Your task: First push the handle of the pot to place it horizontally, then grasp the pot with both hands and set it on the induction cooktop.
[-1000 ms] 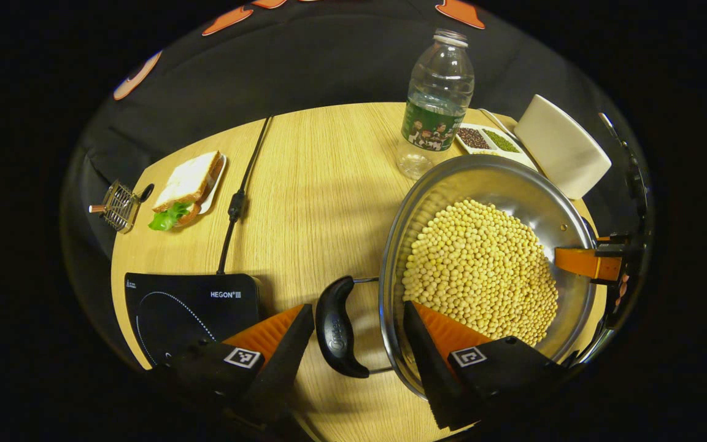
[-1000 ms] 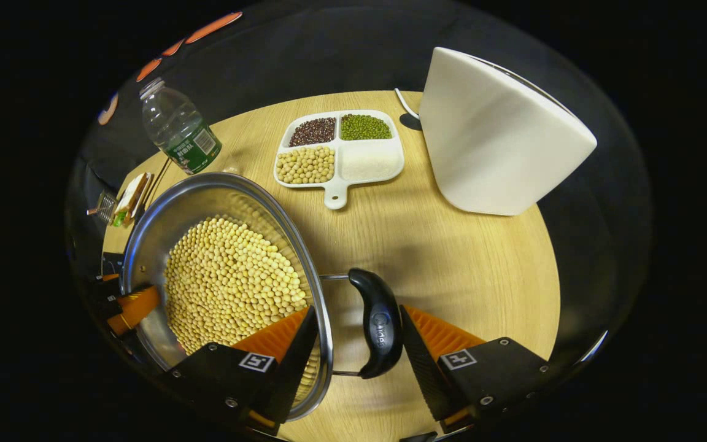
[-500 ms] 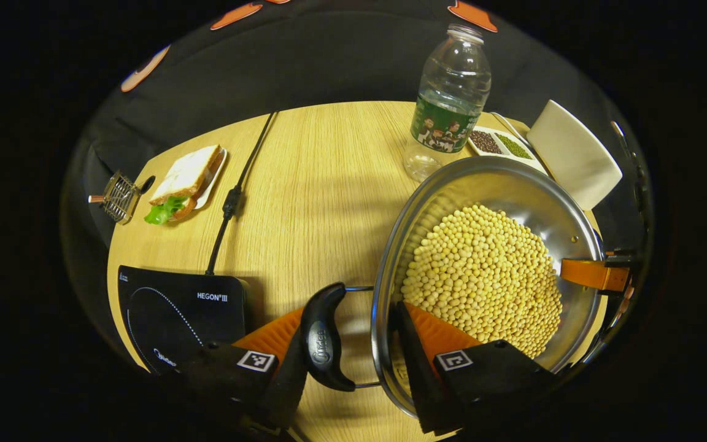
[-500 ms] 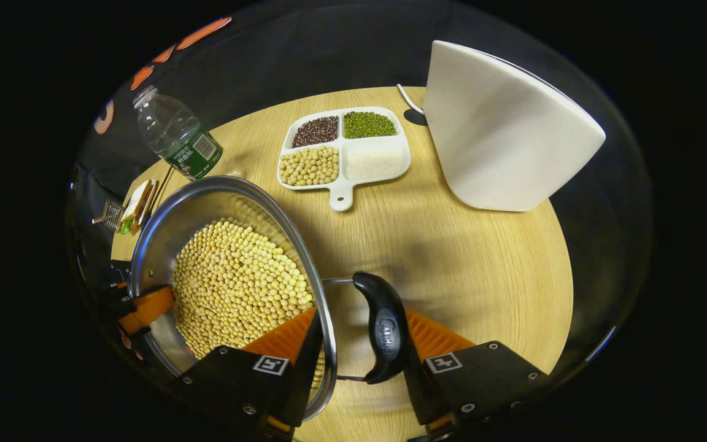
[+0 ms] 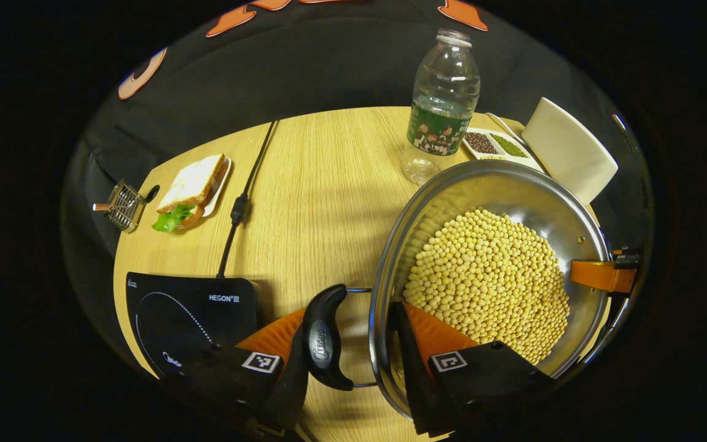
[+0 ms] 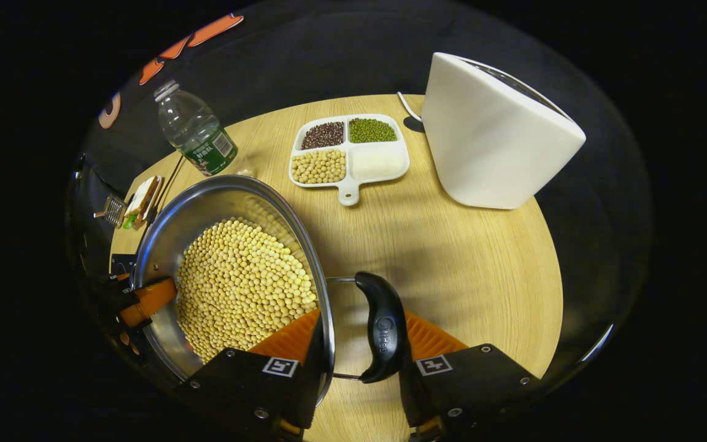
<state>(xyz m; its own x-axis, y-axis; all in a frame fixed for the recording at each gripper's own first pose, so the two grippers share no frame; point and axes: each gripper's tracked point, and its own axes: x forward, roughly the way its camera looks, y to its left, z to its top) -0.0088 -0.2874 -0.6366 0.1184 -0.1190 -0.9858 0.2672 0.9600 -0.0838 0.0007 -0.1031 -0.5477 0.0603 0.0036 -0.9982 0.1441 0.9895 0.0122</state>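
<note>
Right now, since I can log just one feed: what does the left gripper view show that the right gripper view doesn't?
Left gripper view: the ringed face of the black induction cooktop, and the left gripper clamped across the black handle and wall of the round steel pot. Right gripper view: the stub handle of the white divided tray, and the right gripper clamped across the opposite handle. Both: the pot, clear plastic bottle, sandwich, white wedge-shaped appliance.

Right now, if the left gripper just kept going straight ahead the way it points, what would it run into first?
Probably nothing new: the left gripper already straddles the pot's handle and rim. Beyond that lies bare table, then perhaps the water bottle; depth is hard to judge.
</note>
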